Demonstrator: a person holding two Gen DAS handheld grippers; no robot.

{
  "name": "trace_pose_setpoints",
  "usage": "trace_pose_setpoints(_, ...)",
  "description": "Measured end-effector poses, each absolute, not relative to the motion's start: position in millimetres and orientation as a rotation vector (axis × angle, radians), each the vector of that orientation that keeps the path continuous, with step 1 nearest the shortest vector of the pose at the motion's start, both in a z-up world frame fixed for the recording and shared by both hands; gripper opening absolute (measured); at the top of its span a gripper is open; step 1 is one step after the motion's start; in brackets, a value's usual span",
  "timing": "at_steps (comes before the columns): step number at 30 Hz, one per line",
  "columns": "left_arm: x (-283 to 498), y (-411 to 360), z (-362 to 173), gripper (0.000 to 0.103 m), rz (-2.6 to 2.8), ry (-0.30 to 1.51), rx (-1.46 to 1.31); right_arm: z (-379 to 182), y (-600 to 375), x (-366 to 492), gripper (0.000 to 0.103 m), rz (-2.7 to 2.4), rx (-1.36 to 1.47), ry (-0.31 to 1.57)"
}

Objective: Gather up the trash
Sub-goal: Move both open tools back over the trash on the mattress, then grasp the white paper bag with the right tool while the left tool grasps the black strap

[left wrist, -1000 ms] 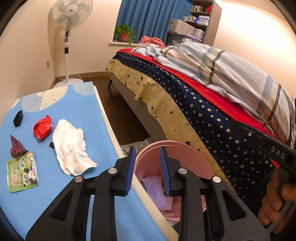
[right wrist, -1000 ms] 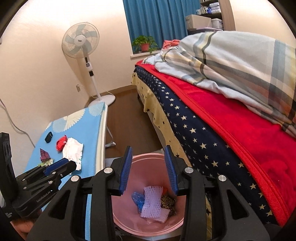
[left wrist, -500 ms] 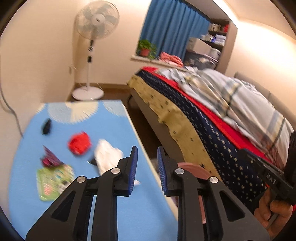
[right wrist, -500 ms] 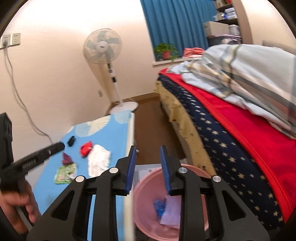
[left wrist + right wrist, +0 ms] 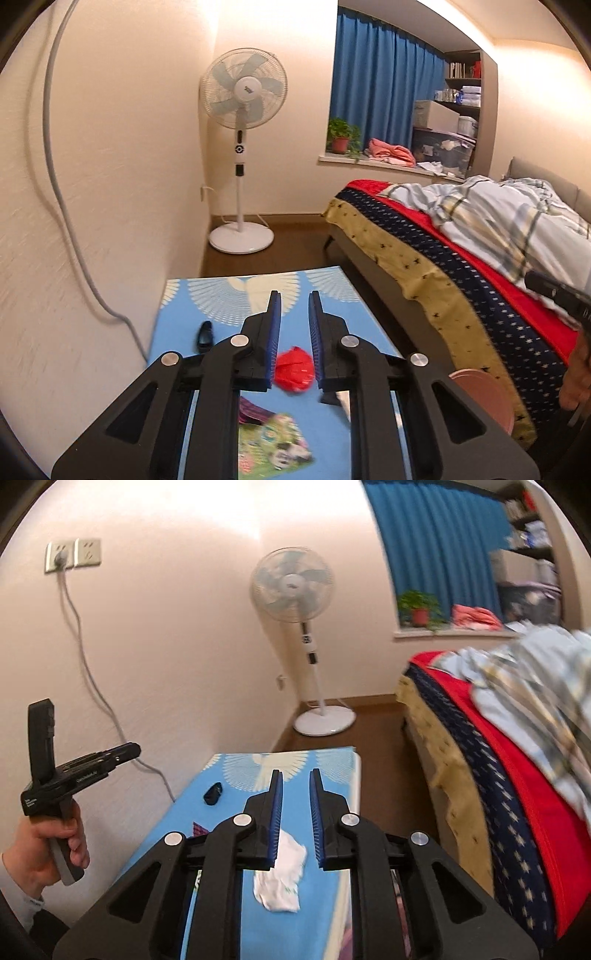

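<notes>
Trash lies on a blue patterned table point(image 5: 177, 332). In the left wrist view a crumpled red wrapper point(image 5: 294, 371) sits just past my open, empty left gripper point(image 5: 294, 306), with a green snack packet point(image 5: 273, 443), a dark red checked scrap point(image 5: 251, 411) and a small black piece point(image 5: 204, 336) nearby. In the right wrist view my open, empty right gripper point(image 5: 295, 784) hangs over a crumpled white tissue point(image 5: 282, 873); the black piece point(image 5: 213, 793) lies farther back. The left gripper also shows at the left in the right wrist view point(image 5: 122, 753). The pink bin's rim point(image 5: 484, 398) peeks out beside the table.
A bed point(image 5: 461, 266) with a starred blanket runs along the right. A white standing fan point(image 5: 242, 155) stands at the far wall, with brown floor point(image 5: 380, 731) between table and bed. A grey cable point(image 5: 92, 679) hangs down the left wall.
Both grippers have swung left, away from the pink bin and over the blue table. Their jaws have narrowed a little but stay open and empty.
</notes>
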State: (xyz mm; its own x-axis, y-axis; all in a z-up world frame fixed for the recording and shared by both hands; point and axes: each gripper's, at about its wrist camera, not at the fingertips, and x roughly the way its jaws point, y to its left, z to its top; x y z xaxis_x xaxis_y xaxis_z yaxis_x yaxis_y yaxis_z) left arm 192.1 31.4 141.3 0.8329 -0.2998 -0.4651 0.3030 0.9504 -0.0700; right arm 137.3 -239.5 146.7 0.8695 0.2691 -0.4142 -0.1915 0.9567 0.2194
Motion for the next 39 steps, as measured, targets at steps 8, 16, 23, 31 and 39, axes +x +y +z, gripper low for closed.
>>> trace_pose_setpoints(8, 238.3, 80.6, 88.1, 0.015, -0.293, 0.571, -0.092, 78.4, -195.3, 201.0, 0.015, 0.315, 0.139, 0.587)
trace_pose_setpoints(16, 281.6, 92.8, 30.5, 0.015, -0.244, 0.650, -0.082, 1.0, -168.4, 240.7, 0.049, 0.324, 0.144, 0.776)
trace_pose_setpoints(23, 311.6, 102.4, -6.2, 0.015, -0.228, 0.699, -0.079, -38.0, -153.8, 256.6, 0.076, 0.327, 0.146, 0.895)
trace_pose_setpoints(31, 344.8, 106.7, -31.8, 0.044, -0.193, 0.729, -0.094, -56.8, -142.5, 259.0, 0.077, 0.307, 0.096, 0.973)
trace_pose_setpoints(39, 370.2, 109.1, -54.7, 0.044, -0.146, 0.792, -0.128, -69.3, -147.1, 261.5, 0.065, 0.286, 0.086, 1.025)
